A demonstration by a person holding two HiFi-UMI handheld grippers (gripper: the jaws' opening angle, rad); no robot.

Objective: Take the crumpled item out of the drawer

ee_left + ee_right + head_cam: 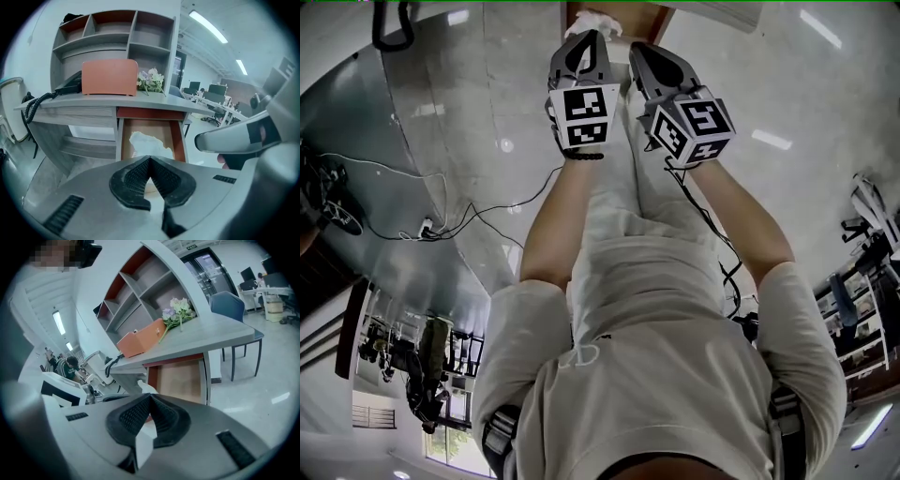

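1. Standing open just under the tabletop (93, 99), the drawer (177, 140) is showing a pale wooden floor between reddish side walls.
2. A white crumpled item (147, 143) is lying inside the drawer, at its near, open end; in the right gripper view it is sitting toward the drawer's left wall.
3. The left gripper (150, 159) is hovering just in front of the drawer's open end; its jaws are pressing together with the tips meeting; the near edge of the crumpled item is showing right past those tips, and whether it is touching them I cannot tell.
4. The right gripper (150, 397) is also pointing at the drawer, its jaws closed on each other with nothing clearly caught between the pads; in the left gripper view it is reaching in level with the drawer's right wall, apart from the crumpled item.
5. In the head view both grippers are being held side by side and aimed at the drawer; each marker cube (584, 115) is facing the camera; a dark bracelet (584, 155) is circling the left wrist; a black cable (708, 220) is trailing along the right forearm.
6. Directly above the drawer, an orange box (109, 77) is standing on the tabletop; a bunch of pale flowers (151, 80) is lying just beside the orange box, over the drawer's right half; a black telephone (68, 84) with a coiled cord is sitting to the left of the drawer.
7. A shelf unit (117, 33) with open compartments is rising behind these things, above the drawer.
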